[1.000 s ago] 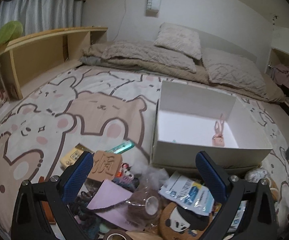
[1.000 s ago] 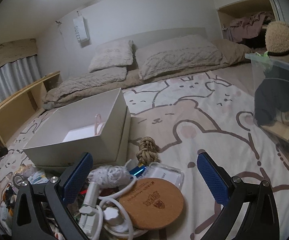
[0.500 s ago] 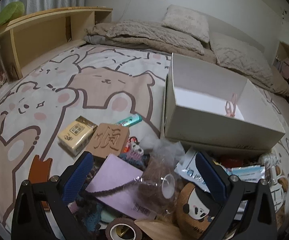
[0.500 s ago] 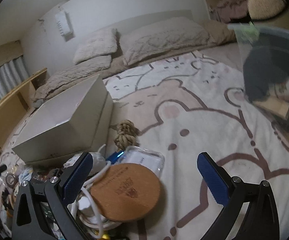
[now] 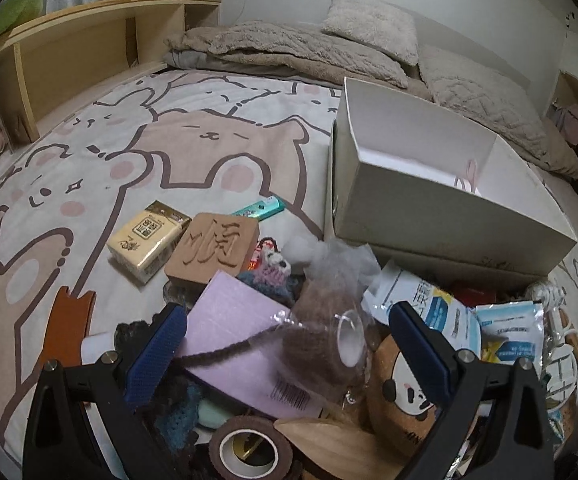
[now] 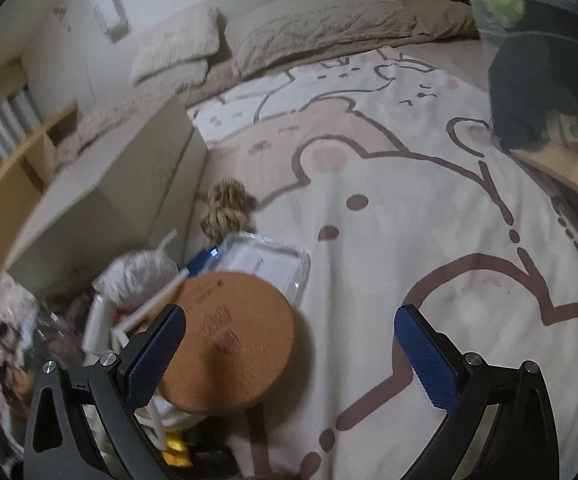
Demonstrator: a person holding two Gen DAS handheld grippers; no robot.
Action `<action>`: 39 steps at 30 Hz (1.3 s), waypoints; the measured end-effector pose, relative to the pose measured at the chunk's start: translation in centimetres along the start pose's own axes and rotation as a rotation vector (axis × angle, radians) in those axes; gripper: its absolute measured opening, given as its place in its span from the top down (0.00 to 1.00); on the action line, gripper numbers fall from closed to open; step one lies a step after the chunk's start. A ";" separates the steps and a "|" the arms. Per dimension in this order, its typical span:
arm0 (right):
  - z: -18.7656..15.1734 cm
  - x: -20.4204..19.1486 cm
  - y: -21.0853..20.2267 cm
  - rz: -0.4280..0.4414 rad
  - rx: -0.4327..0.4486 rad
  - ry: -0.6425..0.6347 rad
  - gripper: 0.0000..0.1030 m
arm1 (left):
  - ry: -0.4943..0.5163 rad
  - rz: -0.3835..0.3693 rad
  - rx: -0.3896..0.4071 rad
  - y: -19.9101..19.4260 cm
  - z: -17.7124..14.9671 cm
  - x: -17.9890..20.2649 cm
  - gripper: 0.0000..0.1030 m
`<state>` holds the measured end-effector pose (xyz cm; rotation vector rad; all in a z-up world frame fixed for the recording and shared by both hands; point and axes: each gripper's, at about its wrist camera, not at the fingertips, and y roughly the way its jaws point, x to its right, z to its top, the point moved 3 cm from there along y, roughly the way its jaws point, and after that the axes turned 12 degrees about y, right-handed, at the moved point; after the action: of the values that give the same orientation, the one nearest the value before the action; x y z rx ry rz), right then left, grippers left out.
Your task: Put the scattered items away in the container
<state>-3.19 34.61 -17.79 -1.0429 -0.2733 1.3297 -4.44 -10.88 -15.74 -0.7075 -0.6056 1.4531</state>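
Note:
A white cardboard box (image 5: 429, 196) stands open on the bear-print bedspread with a small pink item inside; in the right wrist view the box (image 6: 129, 184) is at the left. My left gripper (image 5: 289, 348) is open, low over a pile holding a brown yarn spool in clear wrap (image 5: 325, 340), a lilac card (image 5: 241, 340), a carved wooden block (image 5: 213, 248), a panda cork coaster (image 5: 401, 392) and blue-white packets (image 5: 441, 312). My right gripper (image 6: 289, 344) is open above a round cork coaster (image 6: 229, 340), with a clear plastic case (image 6: 269, 264) and a knotted rope (image 6: 227, 208) beyond it.
A yellow tissue pack (image 5: 147, 234), a teal lighter (image 5: 259, 208) and a brown tape roll (image 5: 249, 444) lie around the pile. Wooden shelving (image 5: 69, 56) lines the left. Pillows (image 5: 369, 28) sit at the head. A clear bin (image 6: 537, 60) with dark contents stands at the right.
Both grippers have dropped lower and closer to the clutter. The right wrist view has tilted down and is blurred with motion. Both stay open and hold nothing.

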 end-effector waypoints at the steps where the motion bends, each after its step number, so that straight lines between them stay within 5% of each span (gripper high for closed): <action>1: -0.2 -0.1 0.1 -0.010 -0.006 -0.016 0.00 | -0.001 0.000 0.000 0.0 -0.1 0.0 0.02; 19: -2.5 -4.3 1.7 0.125 -0.133 -0.174 0.00 | 0.005 -0.040 -0.019 0.3 -0.3 0.7 0.02; 39: -2.1 -4.8 2.5 0.155 -0.171 -0.122 0.00 | 0.033 -0.084 -0.055 1.1 -0.6 2.1 0.10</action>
<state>-4.78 29.20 -18.99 -1.1458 -0.4106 1.5329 -4.65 -8.84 -17.08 -0.7397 -0.6445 1.3486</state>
